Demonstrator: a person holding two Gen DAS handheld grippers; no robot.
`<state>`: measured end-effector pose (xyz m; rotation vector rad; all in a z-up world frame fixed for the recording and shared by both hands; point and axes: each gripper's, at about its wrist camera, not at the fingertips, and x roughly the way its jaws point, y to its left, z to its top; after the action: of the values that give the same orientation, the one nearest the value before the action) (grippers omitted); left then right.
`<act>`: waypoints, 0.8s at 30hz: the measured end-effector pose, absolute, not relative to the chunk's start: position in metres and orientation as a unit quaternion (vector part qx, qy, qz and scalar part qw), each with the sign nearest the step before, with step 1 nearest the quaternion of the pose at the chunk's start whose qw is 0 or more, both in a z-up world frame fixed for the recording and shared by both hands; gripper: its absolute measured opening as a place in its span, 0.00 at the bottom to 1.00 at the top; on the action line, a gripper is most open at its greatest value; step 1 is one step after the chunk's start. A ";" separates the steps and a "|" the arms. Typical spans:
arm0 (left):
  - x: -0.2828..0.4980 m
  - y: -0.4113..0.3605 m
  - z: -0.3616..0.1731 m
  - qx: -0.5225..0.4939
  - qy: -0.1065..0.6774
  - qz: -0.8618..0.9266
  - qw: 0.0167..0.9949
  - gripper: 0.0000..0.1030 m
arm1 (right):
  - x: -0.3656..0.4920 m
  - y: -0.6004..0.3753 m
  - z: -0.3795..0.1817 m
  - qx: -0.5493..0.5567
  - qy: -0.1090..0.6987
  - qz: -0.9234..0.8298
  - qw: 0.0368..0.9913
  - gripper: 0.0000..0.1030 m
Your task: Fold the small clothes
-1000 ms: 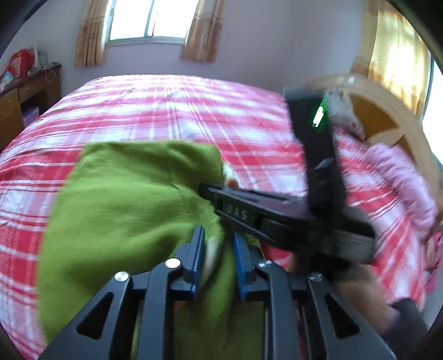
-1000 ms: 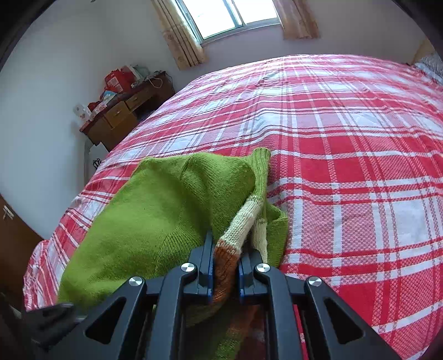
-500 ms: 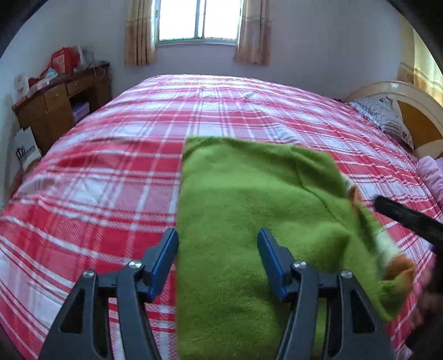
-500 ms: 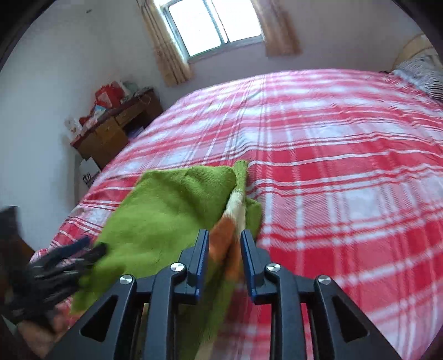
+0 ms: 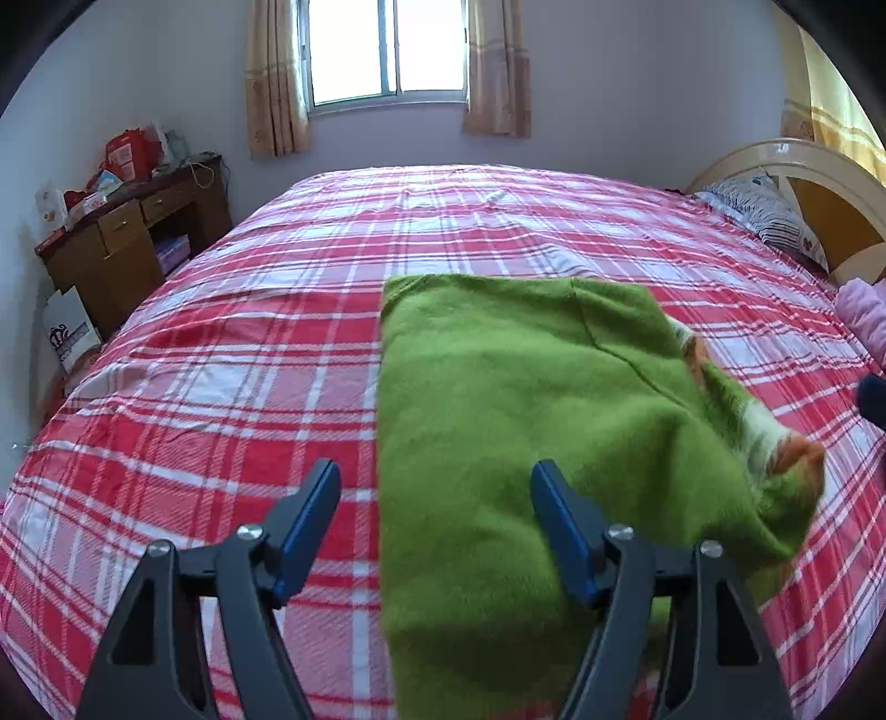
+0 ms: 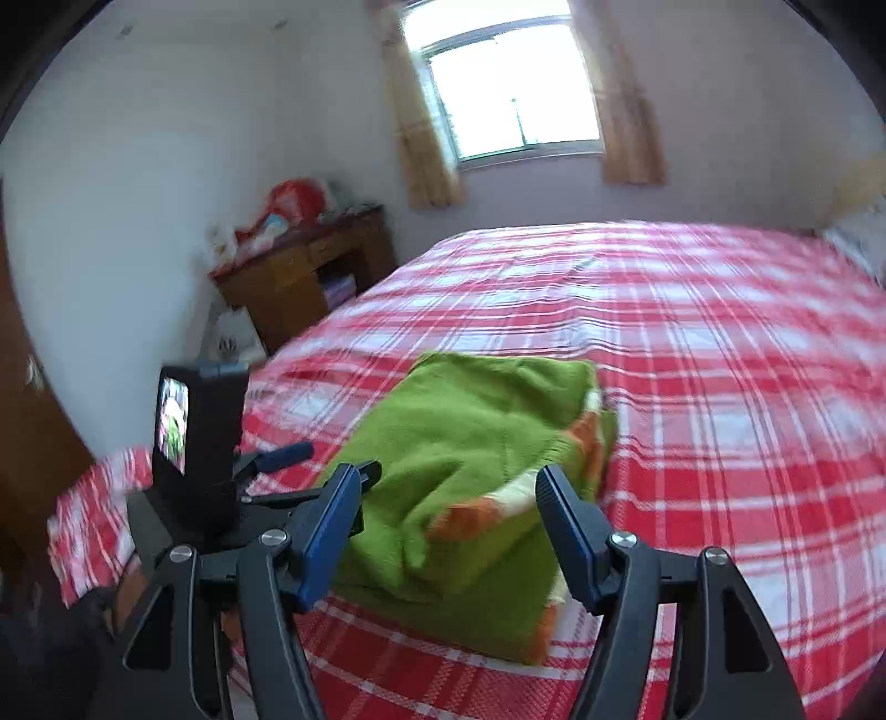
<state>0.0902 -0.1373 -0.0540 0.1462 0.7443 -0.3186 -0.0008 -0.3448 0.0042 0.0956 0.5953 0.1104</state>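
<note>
A small green knitted sweater (image 5: 526, 421) with orange and white striped cuffs (image 5: 775, 448) lies folded on the red plaid bed (image 5: 249, 354). My left gripper (image 5: 437, 487) hovers over its near left edge, jaws opening, nothing pinched between them. In the right wrist view the same sweater (image 6: 476, 454) lies as a folded bundle. My right gripper (image 6: 448, 493) is raised above and behind it, jaws opening and free of the cloth. The left gripper's body (image 6: 199, 443) shows at the left of that view.
A wooden desk (image 5: 127, 243) with clutter stands left of the bed near the window (image 5: 387, 50). A headboard (image 5: 819, 183), a patterned pillow (image 5: 769, 216) and pink cloth (image 5: 864, 315) are at the right. Plaid sheet stretches beyond the sweater.
Both grippers let go of the sweater and opened. The right one rose and pulled back from the cuff. The left one swung left; the sweater now lies folded.
</note>
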 end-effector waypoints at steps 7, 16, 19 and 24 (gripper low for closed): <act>0.084 -0.126 -0.051 0.081 0.364 -0.150 0.915 0.85 | 0.025 -0.371 -0.062 0.131 0.405 0.059 0.903 0.39; 0.094 -0.116 -0.065 0.079 0.375 -0.132 0.914 0.90 | -0.026 -0.387 -0.040 0.126 0.364 0.002 0.923 0.39; 0.092 -0.119 -0.066 0.088 0.371 -0.128 0.916 0.91 | -0.022 -0.373 -0.014 0.108 0.320 0.026 0.941 0.39; 0.092 -0.115 -0.064 0.080 0.373 -0.133 0.915 0.91 | 0.020 -0.360 -0.042 0.084 0.375 0.031 0.923 0.39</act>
<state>0.0923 -0.1150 -0.0641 0.1638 0.7683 -0.2732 0.0204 -0.3604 -0.0418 0.1722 0.7705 0.0635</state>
